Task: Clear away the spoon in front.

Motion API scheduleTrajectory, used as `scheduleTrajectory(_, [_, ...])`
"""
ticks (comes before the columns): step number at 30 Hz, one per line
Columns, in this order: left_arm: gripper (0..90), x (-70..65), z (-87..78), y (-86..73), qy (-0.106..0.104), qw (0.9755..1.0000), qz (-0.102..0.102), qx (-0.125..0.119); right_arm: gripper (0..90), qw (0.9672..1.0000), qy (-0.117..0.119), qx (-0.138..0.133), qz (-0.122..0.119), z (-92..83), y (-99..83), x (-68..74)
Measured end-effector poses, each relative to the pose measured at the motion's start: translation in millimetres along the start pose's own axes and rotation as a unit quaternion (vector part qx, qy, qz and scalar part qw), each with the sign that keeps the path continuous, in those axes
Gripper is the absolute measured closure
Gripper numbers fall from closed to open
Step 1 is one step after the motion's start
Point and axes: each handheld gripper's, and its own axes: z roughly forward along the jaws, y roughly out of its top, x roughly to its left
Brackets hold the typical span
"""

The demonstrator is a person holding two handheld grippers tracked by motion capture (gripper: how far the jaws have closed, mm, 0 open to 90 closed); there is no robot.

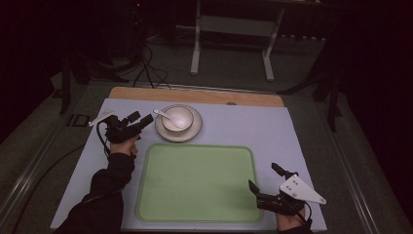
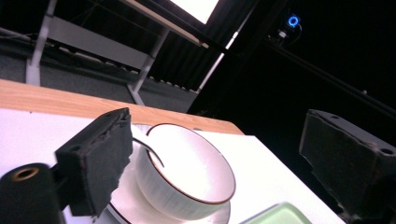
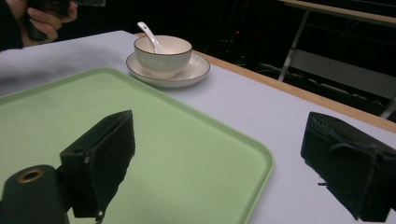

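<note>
While left claw [image 1: 140, 122] gapes beside saucer [image 1: 195, 130], tray [image 1: 195, 183] seemingly bare.

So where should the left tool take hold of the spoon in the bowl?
Probably the handle tip. The spoon lies in the bowl with its handle leaning out over the rim toward the open left tool, so coming from that side and closing across the thin handle looks easiest.

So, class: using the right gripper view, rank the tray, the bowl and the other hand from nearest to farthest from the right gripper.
1. Tray: directly under and ahead of the jaws.
2. Bowl: beyond the tray's far edge, on its saucer.
3. Other hand: far top left corner, past the bowl.
</note>
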Motion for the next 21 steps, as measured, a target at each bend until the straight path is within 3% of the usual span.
scheduleTrajectory(6, [13.5,8.6,14.0,-7.4,0.023,0.9988,-0.044,-0.001,9.9,1.0000,0.001,0.001,0.002,0.0,-0.2,-0.3])
scheduleTrajectory(11, [15.6,13.8,24.8,-10.4,0.041,0.9971,-0.065,0.005,9.9,1.0000,0.003,0.002,0.003,0.2,-0.4,-0.5])
scheduleTrajectory(17, [21.1,20.9,36.5,-15.5,0.063,0.9932,-0.098,0.006,9.9,1.0000,0.005,0.003,0.003,0.6,-0.7,-0.8])
scheduleTrajectory(21, [29.7,22.7,42.6,-17.5,0.082,0.9902,-0.114,0.002,9.9,1.0000,0.006,0.004,0.003,0.3,-0.8,-1.0])
